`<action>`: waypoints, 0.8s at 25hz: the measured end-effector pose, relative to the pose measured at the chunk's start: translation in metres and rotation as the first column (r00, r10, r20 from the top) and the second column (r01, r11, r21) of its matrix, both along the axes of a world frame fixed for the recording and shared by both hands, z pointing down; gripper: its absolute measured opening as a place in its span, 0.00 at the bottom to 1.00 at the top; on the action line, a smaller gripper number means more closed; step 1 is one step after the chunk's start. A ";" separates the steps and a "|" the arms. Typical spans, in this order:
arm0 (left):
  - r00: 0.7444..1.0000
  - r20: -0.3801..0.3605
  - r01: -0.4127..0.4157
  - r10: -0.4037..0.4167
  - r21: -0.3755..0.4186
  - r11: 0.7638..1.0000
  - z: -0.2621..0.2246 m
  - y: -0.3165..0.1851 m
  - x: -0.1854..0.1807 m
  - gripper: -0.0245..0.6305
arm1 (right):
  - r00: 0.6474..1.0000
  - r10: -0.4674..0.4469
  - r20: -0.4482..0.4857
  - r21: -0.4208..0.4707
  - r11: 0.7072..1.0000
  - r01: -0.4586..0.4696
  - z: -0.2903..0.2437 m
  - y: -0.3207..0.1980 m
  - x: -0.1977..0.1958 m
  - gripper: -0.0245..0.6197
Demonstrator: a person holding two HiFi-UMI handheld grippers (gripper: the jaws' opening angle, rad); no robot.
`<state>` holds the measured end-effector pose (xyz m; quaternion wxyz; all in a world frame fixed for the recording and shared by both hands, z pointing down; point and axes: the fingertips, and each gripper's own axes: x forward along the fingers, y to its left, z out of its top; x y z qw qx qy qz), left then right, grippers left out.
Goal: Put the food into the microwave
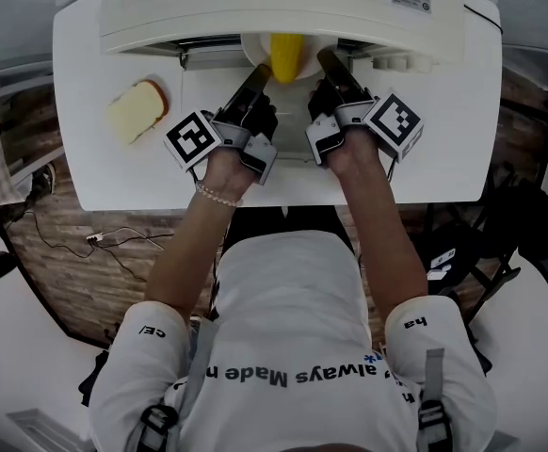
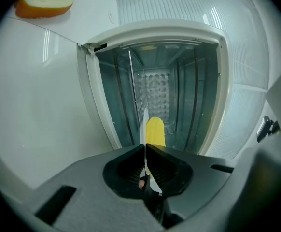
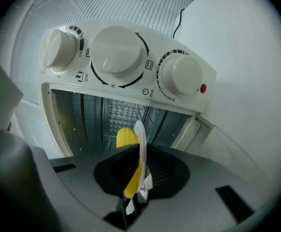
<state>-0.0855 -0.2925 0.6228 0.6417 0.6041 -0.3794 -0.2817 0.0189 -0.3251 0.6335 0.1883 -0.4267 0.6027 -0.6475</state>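
- Plate (image 1: pixel 252 53) carrying yellow food (image 1: pixel 286 56) sits at microwave (image 1: pixel 283 8) mouth, top centre; long axis points inward.
- Left claw (image 1: pixel 262 71) and right claw (image 1: pixel 324 58) both pinch plate rim, flanking food; cavity lies straight ahead.

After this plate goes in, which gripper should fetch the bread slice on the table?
Left, likely. The pale, orange-crusted bread slice lies on the white table outside the left gripper; the right gripper is farther, across the round white plate both are clamped on.
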 end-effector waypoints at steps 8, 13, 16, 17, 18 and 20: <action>1.000 0.003 0.007 -0.007 -0.011 1.000 0.007 -0.019 0.003 0.07 | 0.998 -0.050 0.023 -0.006 0.999 0.050 0.004 0.012 -0.009 0.09; 1.000 -0.009 0.015 -0.015 -0.024 1.000 0.015 -0.032 0.005 0.06 | 0.996 -0.077 0.054 -0.027 0.997 0.078 0.014 0.009 -0.018 0.09; 1.000 -0.004 0.015 -0.015 -0.016 1.000 0.009 -0.027 0.008 0.06 | 0.995 -0.076 0.067 -0.001 0.997 0.076 0.005 0.011 -0.016 0.08; 1.000 -0.001 0.014 -0.014 -0.012 1.000 0.006 -0.024 0.009 0.06 | 0.995 -0.071 0.070 0.002 0.997 0.071 0.002 0.014 -0.015 0.08; 1.000 0.001 0.014 -0.014 -0.009 1.000 0.003 -0.022 0.010 0.07 | 0.995 -0.066 0.070 -0.001 0.998 0.066 0.000 0.016 -0.013 0.08; 1.000 0.005 0.013 -0.013 -0.006 1.000 0.002 -0.024 0.010 0.06 | 0.996 -0.055 0.075 -0.008 0.998 0.055 -0.001 0.015 -0.013 0.08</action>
